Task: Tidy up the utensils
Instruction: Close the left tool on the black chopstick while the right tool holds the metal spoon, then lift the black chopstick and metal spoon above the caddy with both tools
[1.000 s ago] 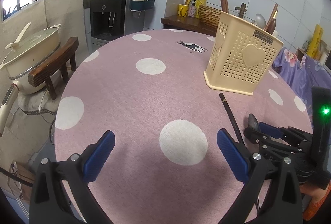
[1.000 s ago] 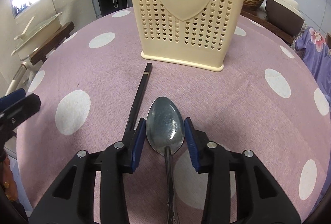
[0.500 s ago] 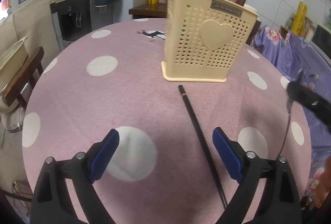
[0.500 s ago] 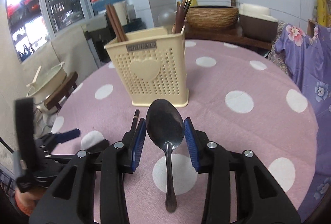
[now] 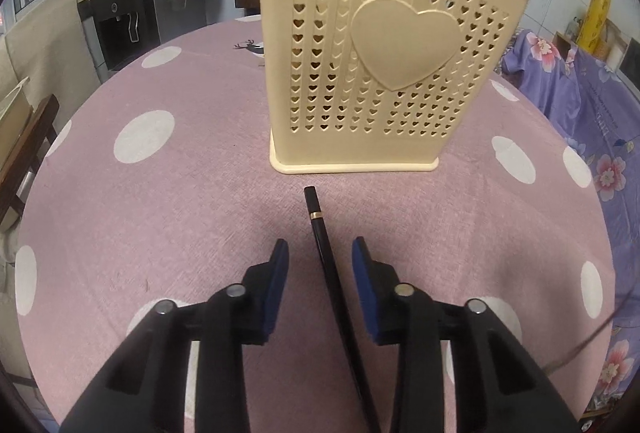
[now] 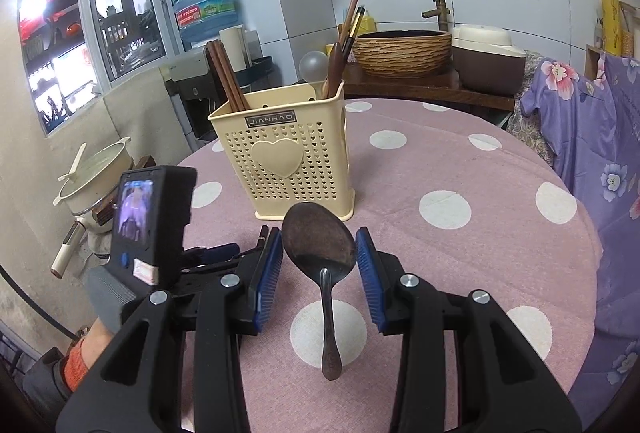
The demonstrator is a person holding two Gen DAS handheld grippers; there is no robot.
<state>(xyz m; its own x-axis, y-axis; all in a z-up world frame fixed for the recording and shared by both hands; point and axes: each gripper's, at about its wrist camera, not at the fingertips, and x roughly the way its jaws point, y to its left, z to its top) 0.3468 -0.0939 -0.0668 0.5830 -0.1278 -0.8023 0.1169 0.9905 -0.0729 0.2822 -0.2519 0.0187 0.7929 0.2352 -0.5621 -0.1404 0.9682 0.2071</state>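
A cream perforated utensil holder (image 5: 384, 65) with a heart on its front stands on the pink dotted table; it also shows in the right wrist view (image 6: 288, 161), holding brown chopsticks and a spoon. A black chopstick (image 5: 332, 273) lies on the table in front of it. My left gripper (image 5: 320, 265) is low over the table, half closed, its blue pads on either side of the chopstick without touching it. My right gripper (image 6: 318, 253) is shut on the bowl of a metal spoon (image 6: 320, 245) and holds it lifted above the table, handle hanging down toward me.
The round table (image 6: 460, 169) has a drop at its edges. A water dispenser (image 5: 120, 17) and a chair with a pot (image 6: 96, 173) stand at the left. A side counter with a woven basin (image 6: 404, 49) is behind, and purple floral cloth (image 6: 592, 121) is at the right.
My left gripper moved forward and right, came down over the chopstick and narrowed its jaws around it. My right gripper lifted the spoon off the table and drew back.
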